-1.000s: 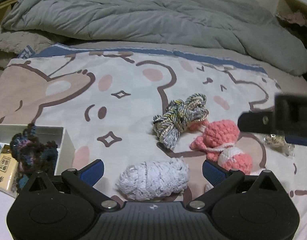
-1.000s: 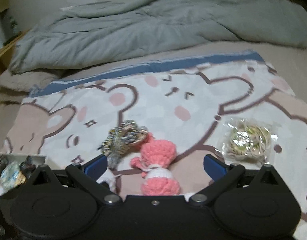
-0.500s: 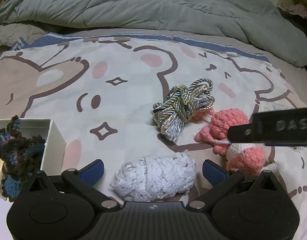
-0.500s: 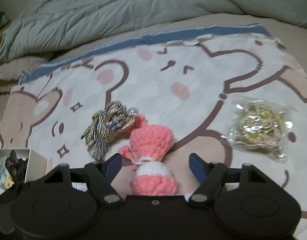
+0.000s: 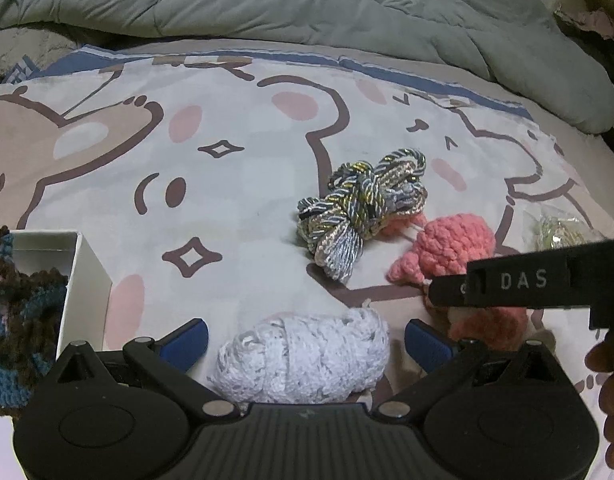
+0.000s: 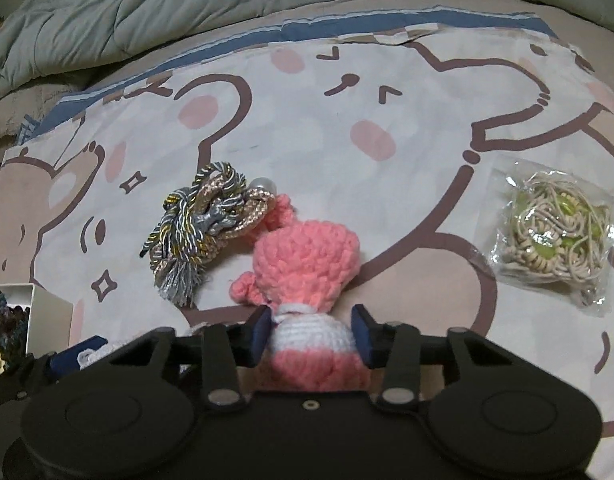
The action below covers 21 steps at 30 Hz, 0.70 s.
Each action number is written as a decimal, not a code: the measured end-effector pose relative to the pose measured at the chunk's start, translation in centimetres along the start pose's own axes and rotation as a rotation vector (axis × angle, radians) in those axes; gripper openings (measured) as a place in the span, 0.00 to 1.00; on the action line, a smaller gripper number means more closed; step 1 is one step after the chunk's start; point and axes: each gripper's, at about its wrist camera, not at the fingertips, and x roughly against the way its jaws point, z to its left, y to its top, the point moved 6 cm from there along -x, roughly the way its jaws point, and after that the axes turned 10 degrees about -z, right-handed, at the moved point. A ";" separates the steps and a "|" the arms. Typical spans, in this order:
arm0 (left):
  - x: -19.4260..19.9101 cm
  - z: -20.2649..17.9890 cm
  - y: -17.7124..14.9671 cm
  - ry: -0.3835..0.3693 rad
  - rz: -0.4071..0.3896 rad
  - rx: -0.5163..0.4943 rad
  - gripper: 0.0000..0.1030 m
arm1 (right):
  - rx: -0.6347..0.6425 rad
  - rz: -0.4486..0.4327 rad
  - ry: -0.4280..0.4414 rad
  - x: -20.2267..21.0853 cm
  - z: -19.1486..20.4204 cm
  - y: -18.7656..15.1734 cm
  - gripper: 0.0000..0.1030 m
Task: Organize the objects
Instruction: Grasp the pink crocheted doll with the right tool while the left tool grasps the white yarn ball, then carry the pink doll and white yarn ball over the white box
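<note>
A pink and white crochet toy [image 6: 307, 264] lies on the bear-print blanket [image 6: 347, 100]. My right gripper [image 6: 313, 330] is shut on the toy's white middle. The toy also shows in the left wrist view [image 5: 455, 244], partly behind the right gripper's black body [image 5: 527, 284]. My left gripper [image 5: 305, 338] is open, its fingers either side of a white yarn bundle [image 5: 303, 354] that lies on the blanket. A grey and gold cord bundle [image 5: 359, 208] lies just beyond; it also shows in the right wrist view [image 6: 203, 228].
A white box [image 5: 87, 280] holding dark blue and brown yarn [image 5: 15, 320] stands at the left. A clear bag of beige cord [image 6: 555, 232] lies at the right. A rumpled grey duvet [image 5: 307, 0] fills the back of the bed.
My right gripper has moved forward and closed its fingers onto the pink toy's white middle. My left gripper has moved slightly closer to the white yarn bundle and stays open.
</note>
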 end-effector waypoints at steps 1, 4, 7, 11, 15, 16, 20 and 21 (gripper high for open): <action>0.0 0.0 0.1 -0.002 -0.002 0.006 0.97 | -0.004 0.000 0.004 0.1 0.0 0.0 0.42; 0.2 -0.1 0.2 -0.016 -0.001 0.003 0.87 | -0.012 0.003 0.011 0.3 -0.1 0.0 0.42; 0.3 -0.4 0.1 -0.026 0.010 -0.032 0.80 | 0.001 0.004 0.022 0.7 0.3 -0.1 0.42; 0.3 -0.7 -0.3 -0.020 0.015 -0.060 0.83 | 0.011 -0.008 0.041 1.5 0.8 -0.1 0.42; 0.3 -0.7 -0.4 0.002 0.004 -0.053 0.84 | 0.012 -0.019 0.051 2.3 1.0 -0.1 0.42; 0.2 -0.8 -0.4 0.013 0.002 -0.058 0.84 | 0.013 -0.019 0.051 2.5 1.0 -0.1 0.42; 0.0 -0.7 -0.5 0.076 -0.009 -0.068 0.84 | 0.015 -0.015 0.047 2.8 0.8 -0.3 0.41; 0.0 -0.7 -0.5 0.083 -0.010 -0.065 0.84 | 0.015 -0.015 0.047 2.9 0.6 -0.3 0.42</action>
